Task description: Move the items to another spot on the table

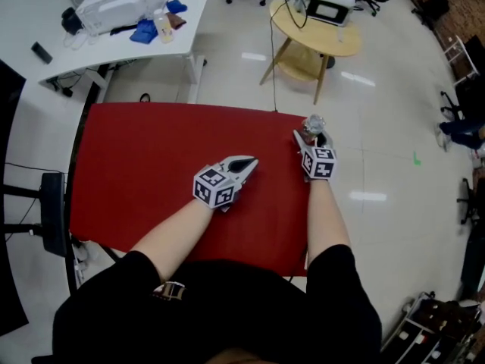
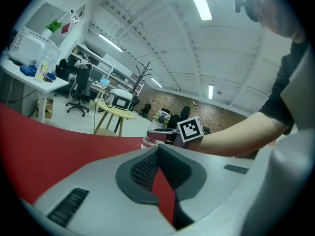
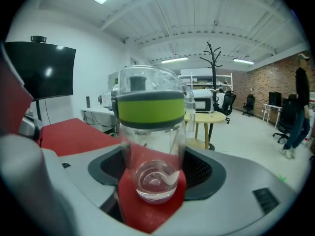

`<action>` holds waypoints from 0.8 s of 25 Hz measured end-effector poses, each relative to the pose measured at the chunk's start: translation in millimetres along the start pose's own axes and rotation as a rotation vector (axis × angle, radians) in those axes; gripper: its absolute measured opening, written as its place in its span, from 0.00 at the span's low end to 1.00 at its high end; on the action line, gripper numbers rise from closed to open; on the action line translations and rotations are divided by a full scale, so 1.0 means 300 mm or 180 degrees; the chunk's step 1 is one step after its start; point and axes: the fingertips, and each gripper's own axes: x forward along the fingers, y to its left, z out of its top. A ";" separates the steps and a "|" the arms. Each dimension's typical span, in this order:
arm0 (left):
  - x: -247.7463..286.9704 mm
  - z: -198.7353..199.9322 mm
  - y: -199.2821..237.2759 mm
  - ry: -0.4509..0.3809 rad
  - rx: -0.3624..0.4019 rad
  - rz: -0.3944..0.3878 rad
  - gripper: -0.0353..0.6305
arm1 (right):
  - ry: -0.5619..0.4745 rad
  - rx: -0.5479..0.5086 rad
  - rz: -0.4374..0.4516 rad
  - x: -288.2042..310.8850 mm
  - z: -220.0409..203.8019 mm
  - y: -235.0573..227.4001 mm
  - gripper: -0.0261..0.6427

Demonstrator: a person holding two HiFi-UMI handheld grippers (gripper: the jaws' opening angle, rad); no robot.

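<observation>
Right gripper (image 1: 313, 139) is out at the right edge of the red table (image 1: 151, 165), toward the far side. The bottle (image 3: 152, 132) stands upright between its jaws. Its base is on the cloth and both dark pads look pressed to the clear wall low down, so I read this as a grasp, closed on the bottle, though not lifted. Gripping low and level like this makes sense to me: the body is round and slick, the weight sits in the thick base, and a hold under the green lid band (image 3: 151, 109) should keep it from tipping when I carry it to another spot. It appears empty, so sloshing is not a worry; slipping is. Left gripper (image 2: 158, 150) is parked near the table's middle, well apart from the bottle. Its jaws are clenched tip to tip with only red cloth showing in the notch behind them, so it holds nothing. I judge it is just waiting out of the way, leaving the open cloth to the left free as a landing place. No other items show on the red table. For writing, I can read no brand, label or print on the bottle or lid. The marker cube (image 1: 214, 186) on each gripper carries only black-and-white square patterns, no text.
</observation>
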 end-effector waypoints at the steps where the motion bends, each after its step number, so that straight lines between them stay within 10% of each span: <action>1: 0.002 0.003 0.012 0.0006 -0.0011 -0.0013 0.04 | -0.0006 0.0003 -0.0020 0.012 0.006 0.000 0.56; 20: 0.074 0.009 -0.052 0.0056 0.0066 -0.0166 0.04 | 0.0035 0.0249 -0.0107 -0.100 -0.075 -0.022 0.60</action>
